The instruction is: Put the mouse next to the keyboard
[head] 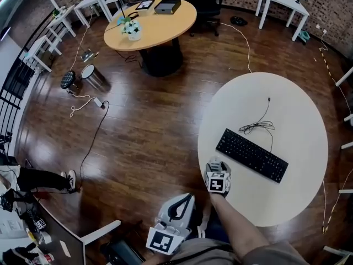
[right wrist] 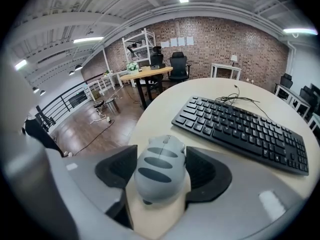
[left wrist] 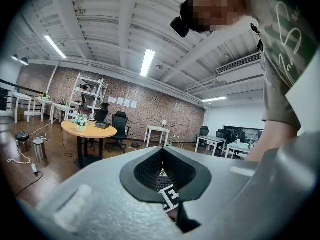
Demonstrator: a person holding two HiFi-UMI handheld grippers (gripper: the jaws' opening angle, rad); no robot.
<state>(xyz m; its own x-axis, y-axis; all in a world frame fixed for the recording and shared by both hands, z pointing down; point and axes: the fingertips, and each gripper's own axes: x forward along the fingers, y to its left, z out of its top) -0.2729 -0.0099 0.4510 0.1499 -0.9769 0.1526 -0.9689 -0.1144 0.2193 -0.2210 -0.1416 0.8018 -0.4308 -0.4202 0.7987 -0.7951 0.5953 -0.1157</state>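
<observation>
A grey mouse with dark oval stripes rests on the round white table, near its left edge. My right gripper stands open around it: the left pad is clear of the mouse and the right pad sits close beside it. In the head view the mouse lies just left of the black keyboard, with the right gripper over it. The keyboard runs diagonally to the mouse's right. My left gripper hangs off the table near the person's body, jaws shut and empty.
The keyboard's black cable coils on the table behind it. Across the wooden floor stand a round wooden table, a metal bin, trailing floor cables and a white desk.
</observation>
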